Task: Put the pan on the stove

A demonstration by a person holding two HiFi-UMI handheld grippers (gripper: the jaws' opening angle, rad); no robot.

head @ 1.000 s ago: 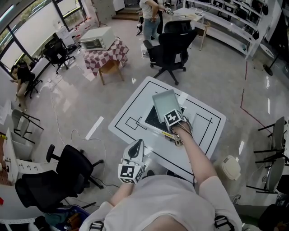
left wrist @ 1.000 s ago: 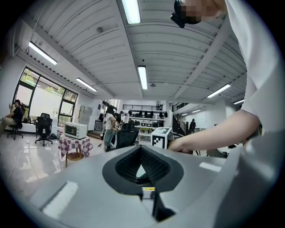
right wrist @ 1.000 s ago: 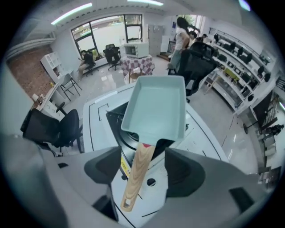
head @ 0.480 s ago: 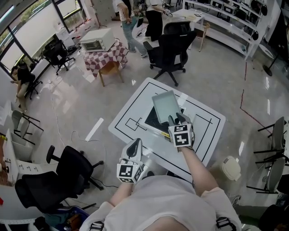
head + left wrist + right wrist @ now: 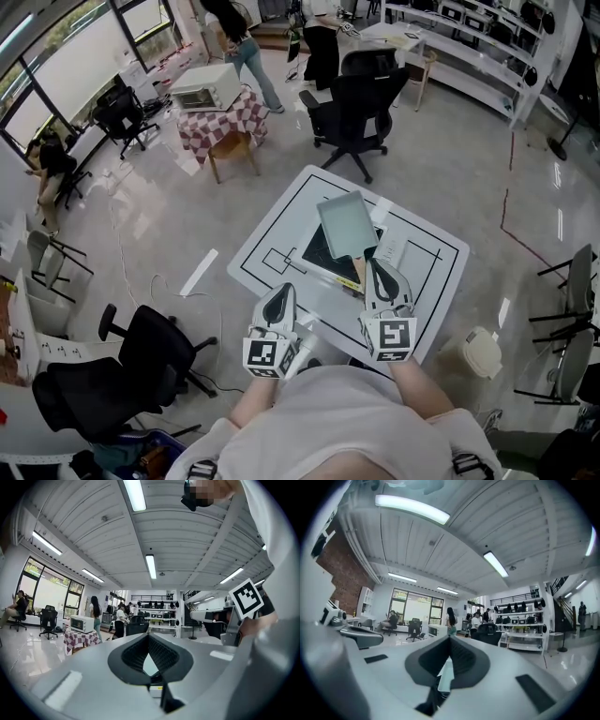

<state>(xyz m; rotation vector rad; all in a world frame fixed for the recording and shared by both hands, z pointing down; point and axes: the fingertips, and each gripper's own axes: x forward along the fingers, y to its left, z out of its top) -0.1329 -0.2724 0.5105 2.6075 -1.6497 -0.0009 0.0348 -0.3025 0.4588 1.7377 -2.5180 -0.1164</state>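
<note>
The square grey-green pan (image 5: 346, 223) rests on the black stove (image 5: 319, 251) in the middle of the white table (image 5: 281, 225), its handle (image 5: 359, 272) pointing toward me. My right gripper (image 5: 376, 269) hovers level near the table's front edge, just beside the handle's end and apart from it. Its jaws have just closed and nothing is between them; in the right gripper view (image 5: 450, 640) they meet. My left gripper (image 5: 282, 300) floats at the front left, shut and empty, as the left gripper view (image 5: 148, 637) shows.
A black office chair (image 5: 354, 94) stands beyond the table. A toaster oven (image 5: 204, 86) sits on a checkered side table at the back left. Another black chair (image 5: 141, 361) is at my left, a white bin (image 5: 480, 349) at my right. People walk at the back.
The right gripper has left the pan's handle, drawn back toward me, risen and swung from pointing down to level, its jaws closing. The left gripper stayed put. People at the back moved.
</note>
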